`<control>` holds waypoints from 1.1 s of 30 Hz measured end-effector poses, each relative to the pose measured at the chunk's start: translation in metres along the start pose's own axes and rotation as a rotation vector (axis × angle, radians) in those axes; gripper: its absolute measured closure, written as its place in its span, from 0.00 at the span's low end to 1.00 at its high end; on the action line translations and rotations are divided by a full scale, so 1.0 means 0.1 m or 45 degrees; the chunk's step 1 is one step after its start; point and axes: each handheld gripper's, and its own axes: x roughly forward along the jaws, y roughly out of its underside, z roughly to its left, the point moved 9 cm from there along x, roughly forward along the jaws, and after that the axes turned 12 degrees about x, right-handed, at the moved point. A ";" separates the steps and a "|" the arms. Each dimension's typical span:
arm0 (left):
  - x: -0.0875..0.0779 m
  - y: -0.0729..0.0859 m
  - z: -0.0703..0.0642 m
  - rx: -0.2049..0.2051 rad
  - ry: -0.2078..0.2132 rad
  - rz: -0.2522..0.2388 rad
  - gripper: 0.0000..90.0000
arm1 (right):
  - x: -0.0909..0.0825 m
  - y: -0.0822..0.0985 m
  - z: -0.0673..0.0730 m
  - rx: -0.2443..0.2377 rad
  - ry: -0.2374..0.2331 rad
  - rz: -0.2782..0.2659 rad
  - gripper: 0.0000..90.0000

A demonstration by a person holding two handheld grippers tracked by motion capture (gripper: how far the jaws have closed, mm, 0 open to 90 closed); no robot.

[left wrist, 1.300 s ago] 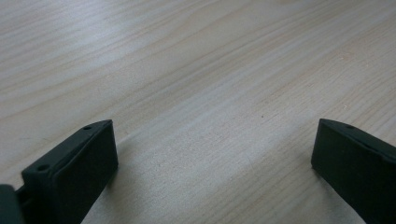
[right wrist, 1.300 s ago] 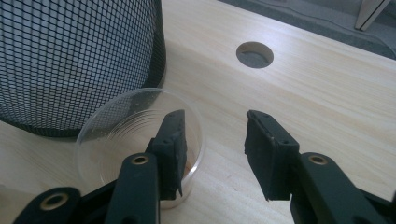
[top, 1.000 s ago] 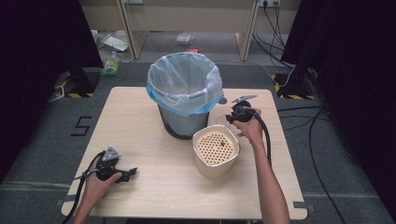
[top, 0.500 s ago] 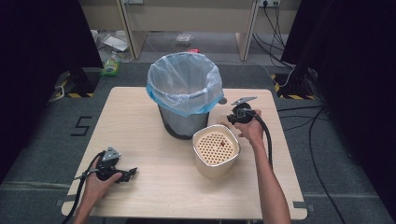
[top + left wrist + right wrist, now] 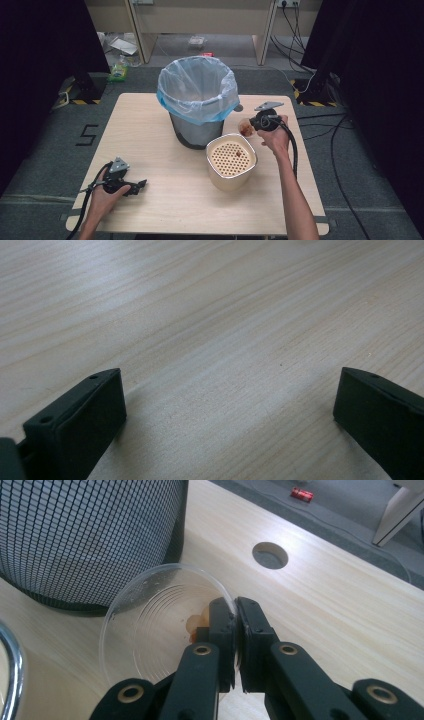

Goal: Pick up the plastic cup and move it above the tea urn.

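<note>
My right gripper is shut on the rim of a clear plastic cup, one jaw inside and one outside. The cup holds some orange-brown residue at its bottom. It hangs tilted just above the wooden table, close to the mesh bin. In the high view the right gripper holds the cup to the right of the bin. My left gripper rests at the table's front left. Its jaws stand wide open over bare wood.
The bin has a blue-edged clear liner. A cream container with a perforated insert stands in front of the cup. A round cable hole is cut in the tabletop behind the cup. The table's right edge is near my right hand.
My right gripper has shifted slightly and risen a little, and the cup now shows at its tip. The left gripper has not moved.
</note>
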 end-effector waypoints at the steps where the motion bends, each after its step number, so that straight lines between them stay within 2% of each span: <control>1: 0.00 0.00 0.00 0.000 0.000 0.000 0.00 | 0.00 0.00 0.00 0.000 0.000 0.000 0.96; 12: 0.00 0.00 0.00 0.000 0.000 0.000 0.00 | -0.32 -0.21 -0.12 -0.055 0.124 -0.140 0.96; 22: 0.00 0.00 0.00 0.000 0.000 0.000 0.00 | -0.59 -0.30 -0.11 -0.093 0.138 -0.222 0.96; 28: 0.00 0.00 0.00 0.000 0.000 0.000 0.00 | -0.75 -0.34 -0.02 -0.136 0.128 -0.275 0.96; 33: 0.00 0.00 0.00 0.000 0.000 0.000 0.00 | -0.85 -0.37 0.11 -0.182 0.127 -0.323 0.96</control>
